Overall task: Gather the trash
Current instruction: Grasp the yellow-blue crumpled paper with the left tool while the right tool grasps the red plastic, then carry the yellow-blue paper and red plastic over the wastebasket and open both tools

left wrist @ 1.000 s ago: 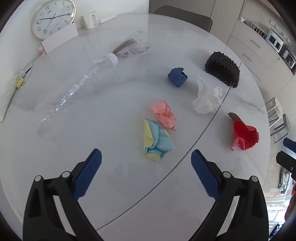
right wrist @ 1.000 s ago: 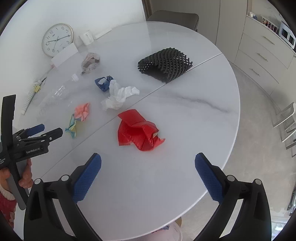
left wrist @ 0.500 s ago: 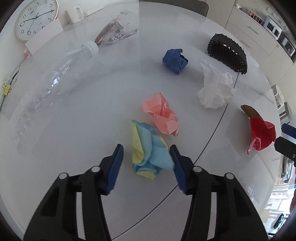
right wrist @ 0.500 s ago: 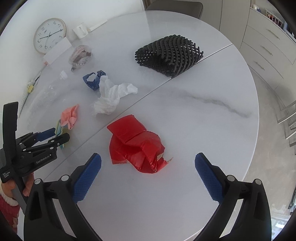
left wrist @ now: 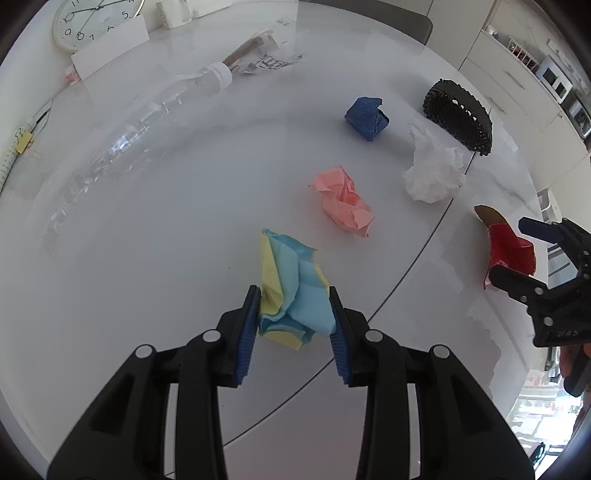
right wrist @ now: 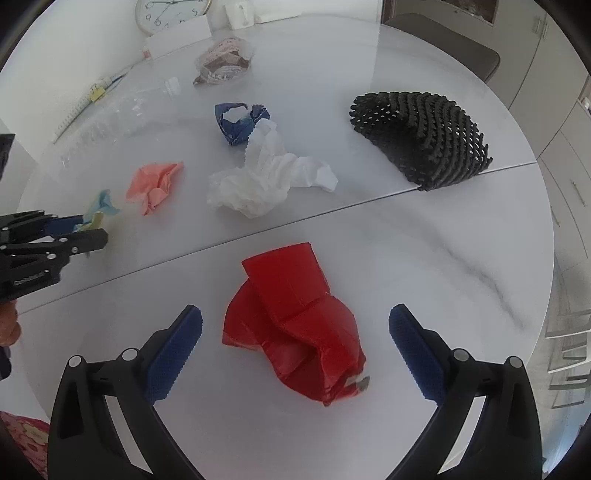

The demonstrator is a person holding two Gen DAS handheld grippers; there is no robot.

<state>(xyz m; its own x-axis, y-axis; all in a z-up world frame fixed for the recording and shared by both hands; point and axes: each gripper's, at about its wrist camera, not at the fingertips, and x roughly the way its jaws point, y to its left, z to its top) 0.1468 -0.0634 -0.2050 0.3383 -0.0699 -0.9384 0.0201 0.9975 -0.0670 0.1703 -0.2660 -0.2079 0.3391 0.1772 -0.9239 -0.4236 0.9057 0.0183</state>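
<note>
On a round white table, the left gripper was closing its jaws on a crumpled blue-and-yellow paper wad, both blue pads already touching its sides. The wad lay on the tabletop with its long axis running along the fingers, away from the camera toward the table's middle, its far end reaching past the fingertips. Just beyond it sat a pink paper ball, its length slanting from upper left to lower right in the left wrist view, with a dark blue wad and white tissue farther off. The right gripper stood with its jaws spread wide and empty, straddling a crushed red wrapper without touching it; the wrapper's long axis ran diagonally from the far left toward the near right finger. A black mesh piece, a clear plastic bottle lying on its side and a clock occupied the far edge.
</note>
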